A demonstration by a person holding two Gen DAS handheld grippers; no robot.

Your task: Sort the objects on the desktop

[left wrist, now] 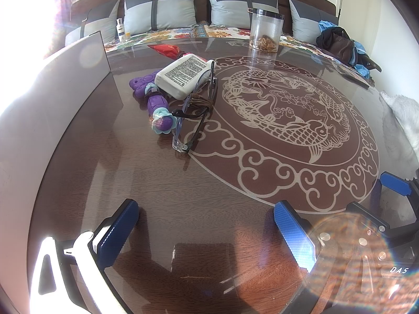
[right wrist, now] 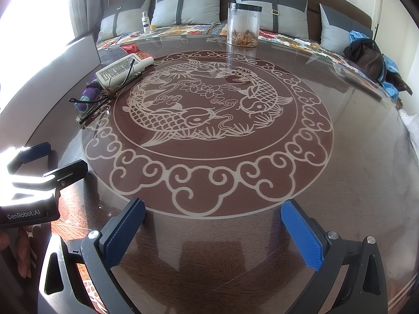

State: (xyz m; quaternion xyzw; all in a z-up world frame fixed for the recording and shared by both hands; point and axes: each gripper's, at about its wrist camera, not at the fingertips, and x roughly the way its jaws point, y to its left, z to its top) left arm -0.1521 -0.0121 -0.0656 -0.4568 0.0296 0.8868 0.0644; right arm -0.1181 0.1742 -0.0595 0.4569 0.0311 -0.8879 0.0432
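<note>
A pile of objects lies at the left of the round glass-topped table (left wrist: 209, 196). In it are a white bottle (left wrist: 183, 74) printed with black text, a purple and light-blue toy (left wrist: 157, 104), black-framed glasses (left wrist: 195, 120) bound with a brown cord, and a red packet (left wrist: 167, 49) behind. The right wrist view shows the same white bottle (right wrist: 120, 69), glasses (right wrist: 102, 104) and toy (right wrist: 87, 95) at far left. My left gripper (left wrist: 207, 233) is open and empty, well short of the pile. My right gripper (right wrist: 213, 233) is open and empty over the table's near edge.
A clear jar (left wrist: 265, 30) with brownish contents stands at the far edge. A grey upright panel (left wrist: 78, 60) stands left of the pile. Behind the table a bench holds cushions (left wrist: 159, 7), a small white bottle (left wrist: 121, 30) and a dark bag (left wrist: 340, 44). The left gripper's body (right wrist: 39, 178) shows at left.
</note>
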